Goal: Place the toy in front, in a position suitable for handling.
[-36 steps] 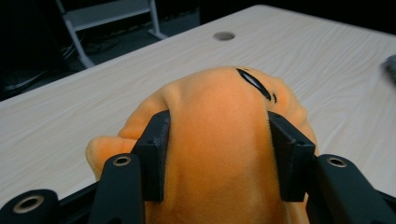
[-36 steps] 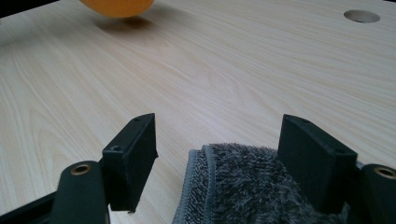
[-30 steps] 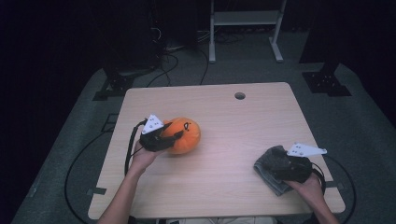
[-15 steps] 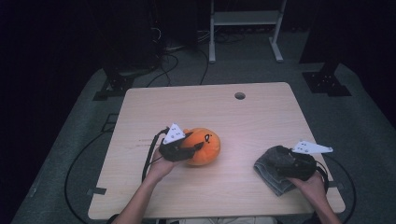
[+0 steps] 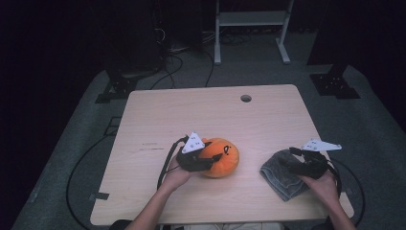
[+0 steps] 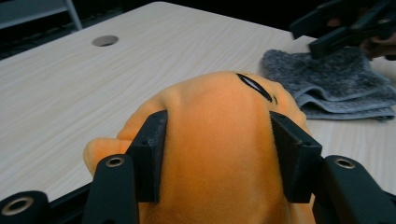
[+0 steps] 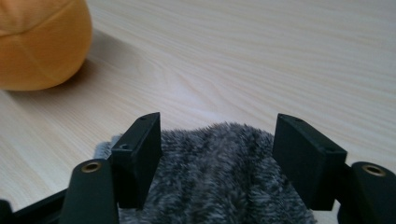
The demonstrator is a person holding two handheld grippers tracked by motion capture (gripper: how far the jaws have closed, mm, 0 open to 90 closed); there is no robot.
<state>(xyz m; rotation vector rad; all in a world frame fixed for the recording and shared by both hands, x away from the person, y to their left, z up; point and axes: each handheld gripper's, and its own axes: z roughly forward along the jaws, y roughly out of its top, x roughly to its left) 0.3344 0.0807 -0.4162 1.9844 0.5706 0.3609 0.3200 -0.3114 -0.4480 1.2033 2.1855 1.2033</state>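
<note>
Orange plush toy point(image 5: 221, 157) now nearer towel point(image 5: 282, 173)

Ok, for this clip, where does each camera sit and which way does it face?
High view: above the person's side, looking forward and down at the pale wooden table; forearms, left gripper, right gripper.
Left gripper view: along its jaws, clamped on the round orange plush toy, toward the folded grey fleecy towel.
Right gripper view: along its jaws, astride the towel.
All share toy and towel.

Dim, dark surroundings frame an evenly lit table point(image 5: 268, 115), with soft shadows and blurred near fingers point(image 7: 140, 158).
</note>
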